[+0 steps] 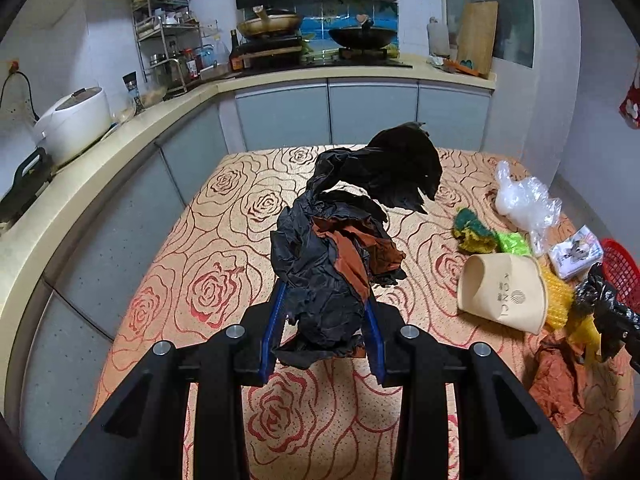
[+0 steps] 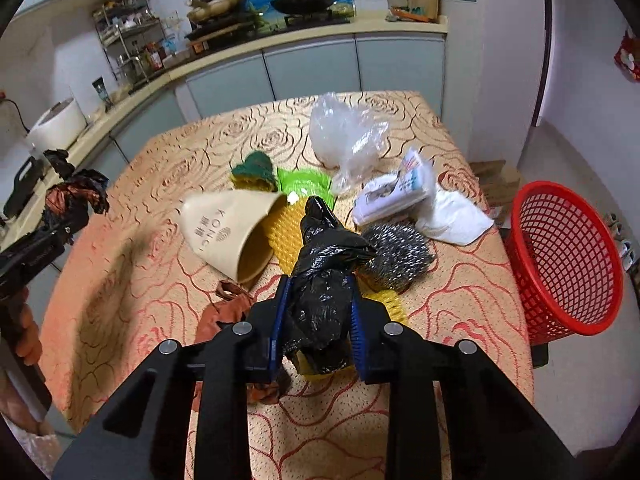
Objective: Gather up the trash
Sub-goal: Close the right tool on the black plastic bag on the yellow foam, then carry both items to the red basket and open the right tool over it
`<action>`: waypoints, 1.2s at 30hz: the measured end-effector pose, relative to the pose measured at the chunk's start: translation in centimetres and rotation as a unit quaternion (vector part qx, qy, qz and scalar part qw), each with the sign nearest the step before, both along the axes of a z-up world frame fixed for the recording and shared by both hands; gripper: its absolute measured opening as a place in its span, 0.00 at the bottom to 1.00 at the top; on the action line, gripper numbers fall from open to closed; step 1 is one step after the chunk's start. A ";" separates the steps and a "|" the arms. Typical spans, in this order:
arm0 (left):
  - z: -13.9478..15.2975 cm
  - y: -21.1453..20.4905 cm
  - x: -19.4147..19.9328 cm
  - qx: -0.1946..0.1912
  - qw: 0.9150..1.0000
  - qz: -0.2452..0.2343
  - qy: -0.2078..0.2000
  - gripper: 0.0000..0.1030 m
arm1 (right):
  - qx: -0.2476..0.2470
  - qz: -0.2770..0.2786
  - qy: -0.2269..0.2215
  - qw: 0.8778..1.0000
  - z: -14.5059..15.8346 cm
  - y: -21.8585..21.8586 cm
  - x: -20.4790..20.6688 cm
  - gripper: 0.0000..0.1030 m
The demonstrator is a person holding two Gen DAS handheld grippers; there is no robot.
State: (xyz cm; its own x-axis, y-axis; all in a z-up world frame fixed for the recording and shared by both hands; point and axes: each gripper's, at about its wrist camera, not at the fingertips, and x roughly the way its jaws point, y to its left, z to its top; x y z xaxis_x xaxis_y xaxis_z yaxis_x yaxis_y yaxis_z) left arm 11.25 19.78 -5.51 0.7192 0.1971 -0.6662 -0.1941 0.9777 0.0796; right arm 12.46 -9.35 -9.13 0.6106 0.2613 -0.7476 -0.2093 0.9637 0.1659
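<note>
The table (image 1: 224, 216), under a rose-patterned cloth, has its left half bare in the left wrist view: open cloth runs from 7 o'clock up to 11 o'clock, with the counter (image 1: 120, 136) curving close along that side and grey cabinet doors (image 1: 372, 112) just past the far edge at 12. In the right wrist view the table's right edge falls away at 3 o'clock, where a red mesh basket (image 2: 568, 256) stands on the floor just beside it

The trash is bunched on the right half of the table: a paper cup (image 2: 232, 228) lying on its side at 10 o'clock from the right gripper, a clear plastic bag (image 2: 348, 136) at 12, a steel scourer (image 2: 400, 256) at 2, a white packet (image 2: 396, 192) beyond it, and a green sponge (image 2: 256, 172) behind the cup

The left gripper (image 1: 326, 320) is closed narrow on a crumpled black and brown bag (image 1: 340, 248), held clear above the cloth. The right gripper (image 2: 320, 320) is clamped narrow on a second black plastic bag (image 2: 324, 276), its blue pads pressing both sides, over a yellow mesh piece (image 2: 284, 232)
</note>
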 end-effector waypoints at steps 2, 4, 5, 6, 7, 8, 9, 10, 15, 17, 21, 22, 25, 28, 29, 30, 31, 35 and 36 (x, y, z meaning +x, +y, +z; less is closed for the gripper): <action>0.3 -0.5 -0.1 0.002 1.000 -0.006 -0.004 0.33 | 0.002 -0.004 -0.003 1.000 0.3 -0.4 -0.1 0.26; 0.6 -1.1 0.0 0.006 1.000 -0.013 -0.007 0.33 | 0.002 -0.008 -0.005 1.000 0.4 -0.9 0.0 0.26; 0.7 -1.4 0.1 0.006 1.000 -0.015 -0.007 0.33 | 0.001 -0.011 -0.005 1.000 0.4 -1.2 0.0 0.26; 0.8 -1.7 0.2 0.006 1.000 -0.018 -0.008 0.33 | 0.002 -0.013 -0.006 1.000 0.4 -1.3 0.0 0.26; 0.9 -2.1 0.3 0.007 1.000 -0.021 -0.008 0.33 | 0.002 -0.016 -0.006 1.000 0.4 -1.6 -0.1 0.26; 1.0 -2.4 0.4 0.008 1.000 -0.026 -0.009 0.33 | 0.003 -0.018 -0.008 1.000 0.5 -1.9 -0.1 0.26; 1.1 -2.8 0.5 0.009 0.999 -0.029 -0.010 0.33 | 0.002 -0.020 -0.009 1.000 0.5 -2.1 -0.2 0.26; 1.3 -3.3 0.6 0.011 0.999 -0.033 -0.011 0.33 | 0.002 -0.022 -0.011 1.000 0.7 -2.4 -0.2 0.26; 2.0 -5.5 1.1 0.012 0.998 -0.055 -0.020 0.33 | 0.004 -0.040 -0.017 0.999 1.2 -4.3 -0.3 0.26; 2.3 -6.7 1.3 0.012 0.997 -0.067 -0.023 0.33 | 0.004 -0.049 -0.021 0.999 1.5 -5.2 -0.3 0.26; 2.7 -9.2 1.8 0.015 0.995 -0.092 -0.028 0.33 | 0.003 -0.070 -0.029 0.997 1.9 -7.1 -0.3 0.26; 2.7 -9.8 2.0 0.015 0.995 -0.097 -0.029 0.33 | 0.003 -0.076 -0.031 0.997 2.0 -7.7 -0.3 0.26; 2.9 -12.0 2.5 0.012 0.992 -0.119 -0.033 0.33 | 0.002 -0.093 -0.037 0.995 2.4 -9.2 -0.2 0.26; 2.9 -14.1 3.0 0.010 0.990 -0.138 -0.037 0.33 | 0.000 -0.109 -0.041 0.993 2.6 -10.7 0.0 0.26; 2.9 -15.0 3.1 0.009 0.988 -0.148 -0.037 0.33 | -0.001 -0.115 -0.043 0.992 2.7 -11.2 0.0 0.26; 2.9 -15.6 3.2 0.009 0.987 -0.155 -0.038 0.33 | -0.002 -0.121 -0.045 0.992 2.8 -11.7 0.0 0.26; 2.8 -16.3 3.3 0.009 0.986 -0.161 -0.038 0.33 | -0.002 -0.126 -0.046 0.991 2.8 -12.2 0.1 0.26; 2.6 -18.5 3.9 0.002 0.983 -0.182 -0.034 0.33 | -0.005 -0.146 -0.051 0.988 2.8 -14.1 0.0 0.26; 2.5 -19.2 4.1 -0.001 0.982 -0.188 -0.033 0.33 | -0.006 -0.150 -0.052 0.987 2.8 -14.5 0.0 0.26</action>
State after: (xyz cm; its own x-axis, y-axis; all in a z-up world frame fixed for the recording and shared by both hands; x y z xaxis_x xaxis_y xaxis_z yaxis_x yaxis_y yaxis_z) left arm 15.35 0.60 -2.97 0.7826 -0.0918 -0.6158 0.1764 0.9812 0.0779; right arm 12.47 -23.82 -6.32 0.7326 0.0484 -0.6790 0.0706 0.9867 0.1466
